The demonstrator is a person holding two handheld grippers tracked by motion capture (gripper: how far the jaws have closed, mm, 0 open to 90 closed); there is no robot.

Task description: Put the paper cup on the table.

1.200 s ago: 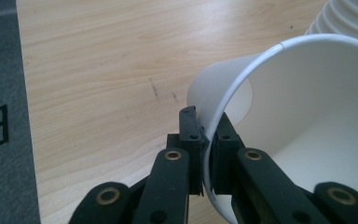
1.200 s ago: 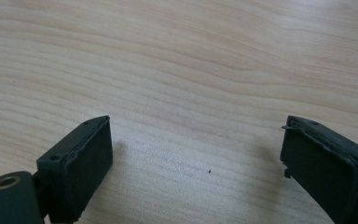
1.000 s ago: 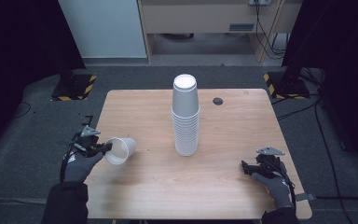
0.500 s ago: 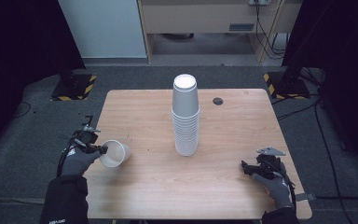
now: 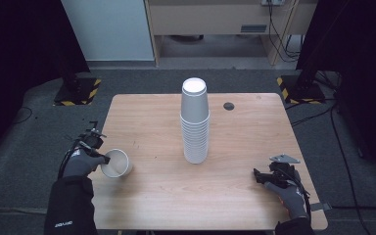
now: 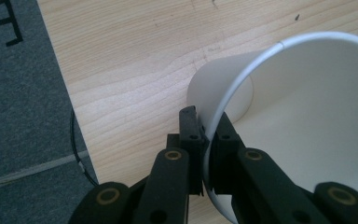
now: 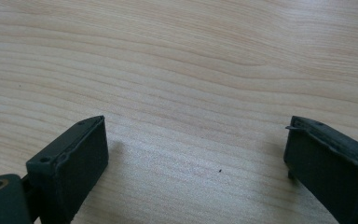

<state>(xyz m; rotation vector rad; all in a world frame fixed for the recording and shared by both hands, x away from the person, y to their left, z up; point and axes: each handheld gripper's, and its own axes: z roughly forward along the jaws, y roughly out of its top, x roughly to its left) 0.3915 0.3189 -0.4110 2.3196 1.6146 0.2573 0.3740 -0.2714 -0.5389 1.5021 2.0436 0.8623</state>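
White paper, thin and smooth, sits pinched between the two black jaws of my left gripper (image 6: 205, 140). It is the rim of a single white paper cup (image 5: 116, 163). One jaw is outside the cup wall and the other is inside, and both press tight on the rim. In the left gripper view the cup fills the right side of the frame, tipped over so I can look into its open mouth. In the high view this cup is at the lower left of the frame, near the left edge of the light wooden table (image 5: 152, 122), and my left gripper (image 5: 106, 158) is just beside it on its left.

A tall stack of white paper cups (image 5: 195, 122) stands upside down in the middle of the frame, well apart from the cup I hold.

My right gripper (image 5: 258, 177) is at the lower right of the frame, low over the table. In the right gripper view its two black jaws stand wide apart, one at the lower left and one at the lower right, with bare wood between them.

A small dark round hole (image 5: 229, 106) is in the table, to the upper right of the stack.
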